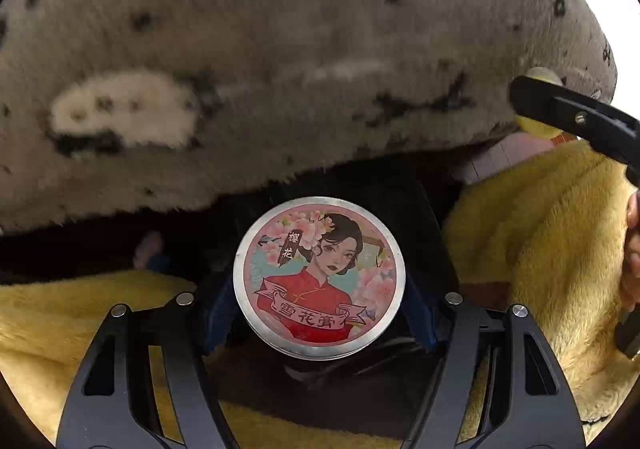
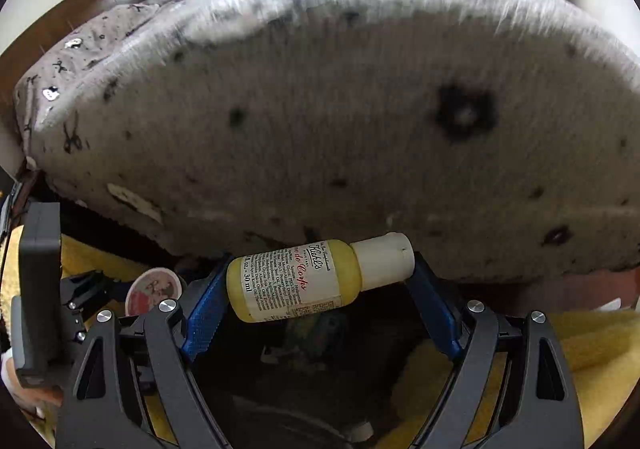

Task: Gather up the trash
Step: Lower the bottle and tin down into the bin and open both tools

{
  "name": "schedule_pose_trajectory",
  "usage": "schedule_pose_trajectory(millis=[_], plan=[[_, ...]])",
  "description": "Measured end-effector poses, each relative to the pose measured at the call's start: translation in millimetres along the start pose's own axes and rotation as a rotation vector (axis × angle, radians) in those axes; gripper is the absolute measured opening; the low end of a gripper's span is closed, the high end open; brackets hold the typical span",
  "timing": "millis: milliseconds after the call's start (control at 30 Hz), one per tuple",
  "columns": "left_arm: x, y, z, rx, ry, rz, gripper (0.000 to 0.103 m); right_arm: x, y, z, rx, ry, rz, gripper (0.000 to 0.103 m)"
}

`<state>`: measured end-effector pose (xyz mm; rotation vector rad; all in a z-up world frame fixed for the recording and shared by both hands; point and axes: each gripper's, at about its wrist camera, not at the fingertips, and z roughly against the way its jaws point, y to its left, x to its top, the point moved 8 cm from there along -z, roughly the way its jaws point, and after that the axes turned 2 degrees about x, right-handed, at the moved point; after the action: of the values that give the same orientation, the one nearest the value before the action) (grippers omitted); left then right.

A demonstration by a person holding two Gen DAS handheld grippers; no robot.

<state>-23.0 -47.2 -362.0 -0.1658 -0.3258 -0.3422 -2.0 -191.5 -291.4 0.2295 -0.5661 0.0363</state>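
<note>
We count two grippers, each holding one thing: one round tin and one small bottle. There is one grey speckled cushion and one yellow plush blanket.

In the left wrist view, our left gripper (image 1: 320, 281) is clamped on the round tin (image 1: 319, 276), its blue pads pressed against the tin's left and right rim. The tin sits at the lower centre of the frame, its flat printed lid turned toward the camera, with the painted woman in a red dress upright. Being a flat disc, it has no long axis that we can name; its face simply looks back at us. Above it the grey speckled cushion (image 1: 280, 61) fills the upper half of the frame, and the yellow plush blanket (image 1: 536, 217) lies at the lower left and right.

In the right wrist view, our right gripper (image 2: 320, 281) grips the small bottle (image 2: 296, 281) end to end between its blue pads. The bottle lies at the lower centre of the frame, its long axis running nearly level across the picture, tilted a little upward to the right. Its white cap (image 2: 386, 261) points right and its yellow base points left, label facing the camera. At the lower left of this frame, we see the tin again, held in the left gripper.
</note>
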Motion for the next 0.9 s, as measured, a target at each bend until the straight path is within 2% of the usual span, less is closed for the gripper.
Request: schedule_pose_trajectory(millis=[100,200,367,500,633,733,900], plan=[[-11.6,1.2,-15.8,0.001,0.053,0.010,0.067,-13.1,2.0,-18.3,0.030,0.065,-0.028,0.085],[-20.5,0.8,-27.8,-0.031,0.107,0.035,0.067,-25.9,2.2,-34.1,0.069,0.129,-0.073,0.085],[-18.5,4.2,-33.4,-0.055,0.123,0.039,0.067,-34.7,5.0,-47.0,0.089,0.182,-0.092,0.085],[-21.8,-4.8,-36.5,-0.069,0.134,0.033,0.067,-34.2,5.5,-52.4,0.100,0.199,-0.085,0.085],[-20.7,-2.8,-41.6,-0.065,0.136,0.042,0.076,-30.1,3.5,-54.3,0.099,0.186,-0.098,0.099],[-18.0,-0.8,-40.5,-0.058,0.135,0.042,0.081,-26.2,-2.6,-52.3,0.090,0.172,-0.110,0.099],[-10.3,0.8,-29.7,-0.046,0.108,0.044,0.081,-15.3,-9.6,-39.3,0.062,0.130,-0.115,0.099]])
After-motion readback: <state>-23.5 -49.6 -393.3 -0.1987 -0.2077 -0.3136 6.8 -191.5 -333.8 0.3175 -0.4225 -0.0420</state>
